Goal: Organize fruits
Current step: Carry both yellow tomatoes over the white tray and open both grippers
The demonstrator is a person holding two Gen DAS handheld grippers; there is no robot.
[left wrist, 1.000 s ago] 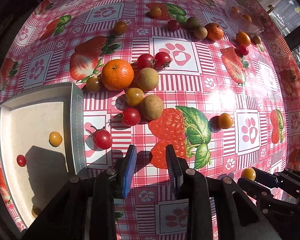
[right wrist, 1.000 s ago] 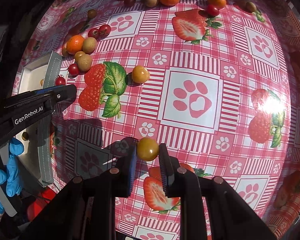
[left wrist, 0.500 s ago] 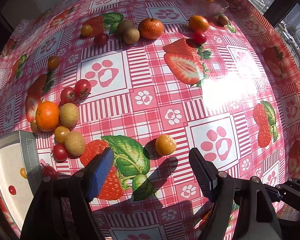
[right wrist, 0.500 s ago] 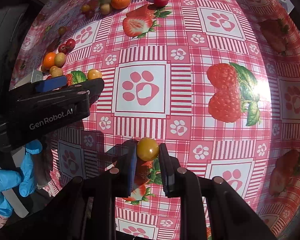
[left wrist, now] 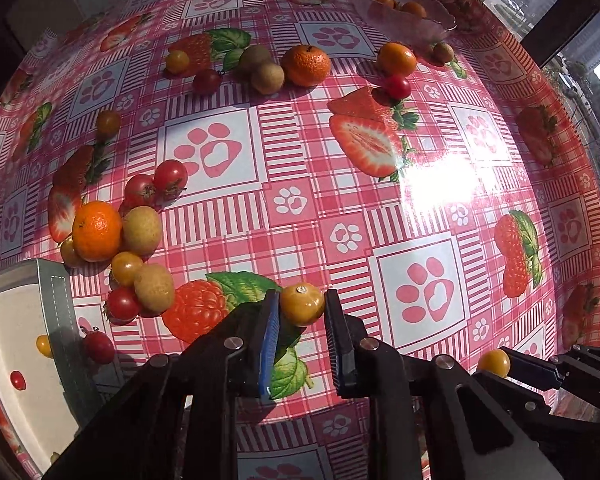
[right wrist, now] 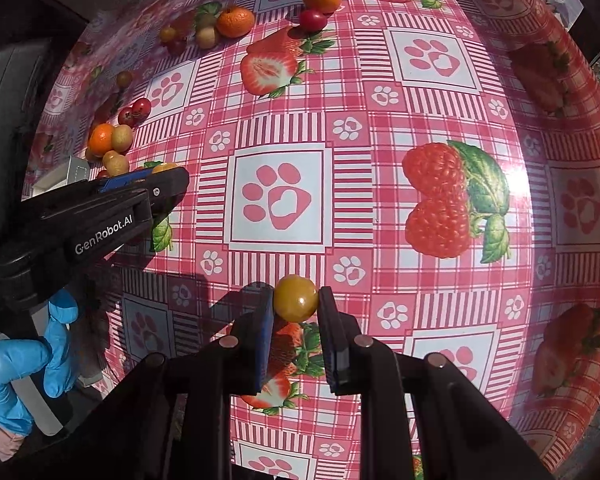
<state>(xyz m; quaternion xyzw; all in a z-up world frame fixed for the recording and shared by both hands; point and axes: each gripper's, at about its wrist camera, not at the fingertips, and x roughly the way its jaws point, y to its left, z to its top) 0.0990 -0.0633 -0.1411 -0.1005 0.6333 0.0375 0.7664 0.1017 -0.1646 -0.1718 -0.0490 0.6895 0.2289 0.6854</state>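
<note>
Both grippers pinch yellow cherry tomatoes: left gripper one, right gripper another. Only the left wrist view shows the tray at 9 o'clock.

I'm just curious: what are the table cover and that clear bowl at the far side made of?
The table cover looks like glossy vinyl or oilcloth: sunlight glares off its printed checks. The bowl seems to be clear glass or hard plastic; the oranges inside show through its wall. Which of the two, the pictures cannot settle.
</note>
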